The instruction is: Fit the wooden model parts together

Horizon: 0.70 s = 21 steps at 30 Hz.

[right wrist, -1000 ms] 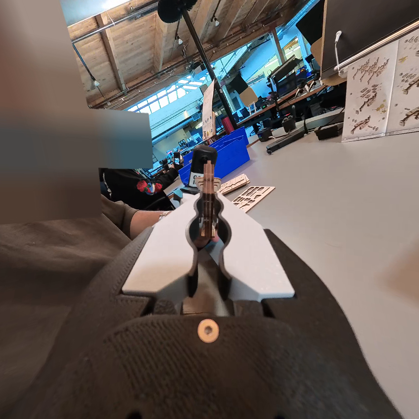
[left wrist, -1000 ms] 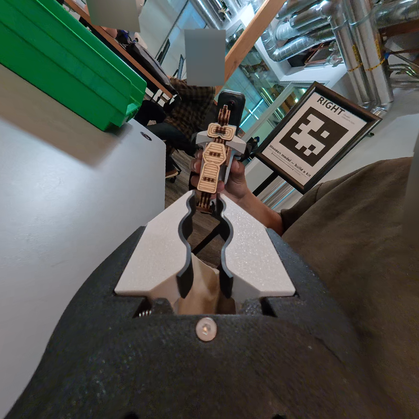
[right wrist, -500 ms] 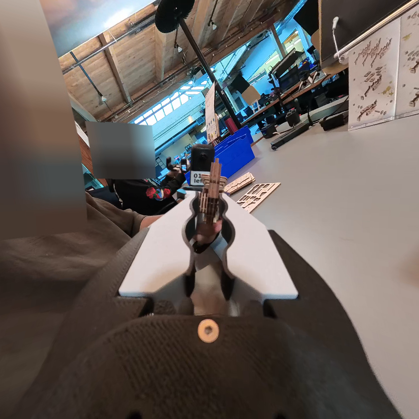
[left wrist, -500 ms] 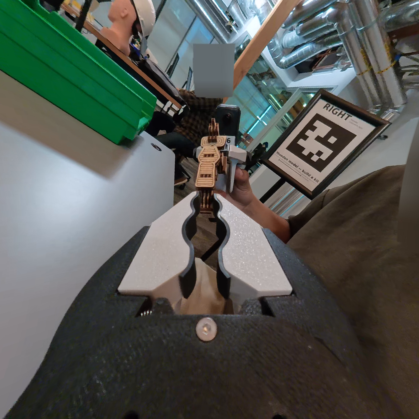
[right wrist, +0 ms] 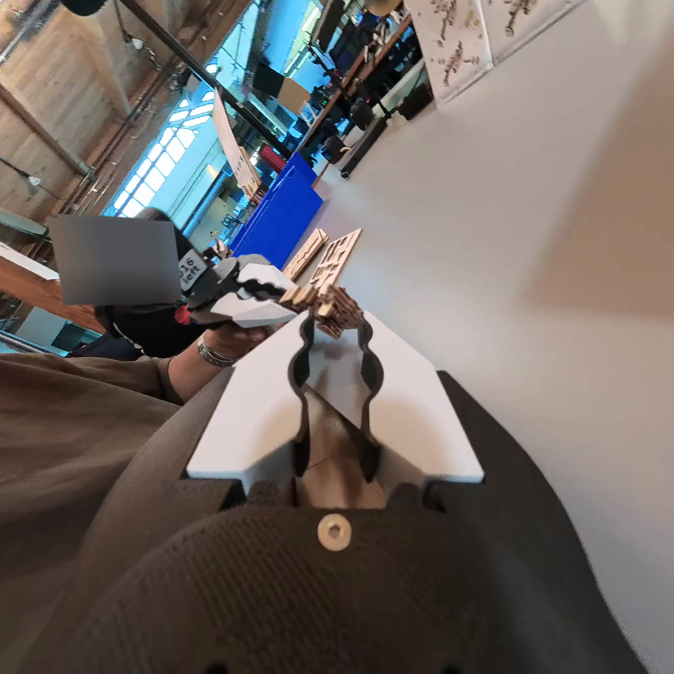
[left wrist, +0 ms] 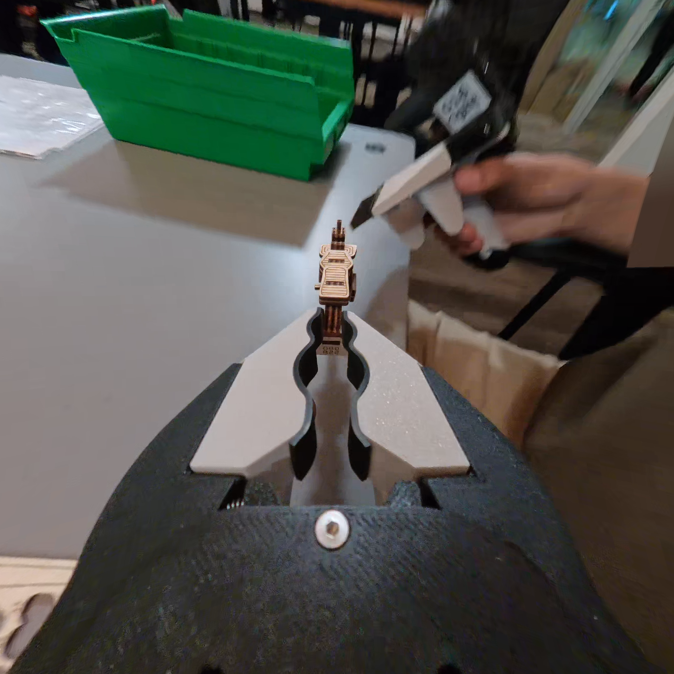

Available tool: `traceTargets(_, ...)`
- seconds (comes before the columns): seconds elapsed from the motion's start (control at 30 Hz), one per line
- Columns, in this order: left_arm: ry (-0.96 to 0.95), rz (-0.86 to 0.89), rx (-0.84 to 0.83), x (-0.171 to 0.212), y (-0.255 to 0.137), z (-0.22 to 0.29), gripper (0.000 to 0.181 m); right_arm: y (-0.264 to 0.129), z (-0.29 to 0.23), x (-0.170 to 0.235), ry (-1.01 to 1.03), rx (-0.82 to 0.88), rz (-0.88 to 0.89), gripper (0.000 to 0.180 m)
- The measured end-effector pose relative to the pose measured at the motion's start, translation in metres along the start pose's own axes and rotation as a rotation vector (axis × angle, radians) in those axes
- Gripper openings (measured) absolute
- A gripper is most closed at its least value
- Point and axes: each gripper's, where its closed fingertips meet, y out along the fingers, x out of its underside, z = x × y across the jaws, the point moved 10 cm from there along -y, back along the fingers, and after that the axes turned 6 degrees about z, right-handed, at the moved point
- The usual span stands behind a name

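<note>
My left gripper (left wrist: 332,318) is shut on the lower end of a small layered wooden model (left wrist: 336,277), which sticks out forward over the grey table (left wrist: 146,291). My right gripper (left wrist: 386,233) is held in a hand to the upper right of the model, apart from it. In the right wrist view my right gripper (right wrist: 337,324) is open and empty. The wooden model (right wrist: 321,302) lies just beyond its tips, held by the left gripper (right wrist: 288,304), which comes in from the left.
A green bin (left wrist: 204,91) stands at the back of the table, with white sheets (left wrist: 36,116) to its left. A brown paper bag (left wrist: 474,364) stands off the table's right edge. A blue bin (right wrist: 281,215) and flat wooden part sheets (right wrist: 335,255) lie farther along the table. My right fingertips sit around 8 centimetres from my left ones.
My right gripper has opened, let go of the model and drawn back. My left gripper now holds the model alone and has tilted down toward the table.
</note>
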Motion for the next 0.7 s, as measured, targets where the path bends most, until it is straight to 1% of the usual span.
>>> traceTargets(0.07,0.079,-0.063,-0.022,0.003,0.004,0.003,0.005,-0.001,0.002,-0.001,0.015,0.010,0.001,0.018)
traceTargets(0.13,0.101,-0.079,-0.027,0.004,0.005,0.005,0.005,-0.003,0.002,-0.003,0.022,0.006,0.025,0.017)
traceTargets(0.4,0.036,-0.125,-0.077,0.006,0.007,-0.003,0.005,-0.005,0.001,-0.005,0.023,-0.006,0.048,0.016)
traceTargets(0.5,0.019,-0.175,-0.075,0.009,0.009,-0.005,0.006,-0.004,0.000,-0.004,0.023,-0.015,0.040,0.015)
traceTargets(0.7,-0.012,-0.211,-0.075,0.012,0.010,-0.007,0.006,-0.004,0.000,-0.004,0.036,-0.026,0.043,0.015)
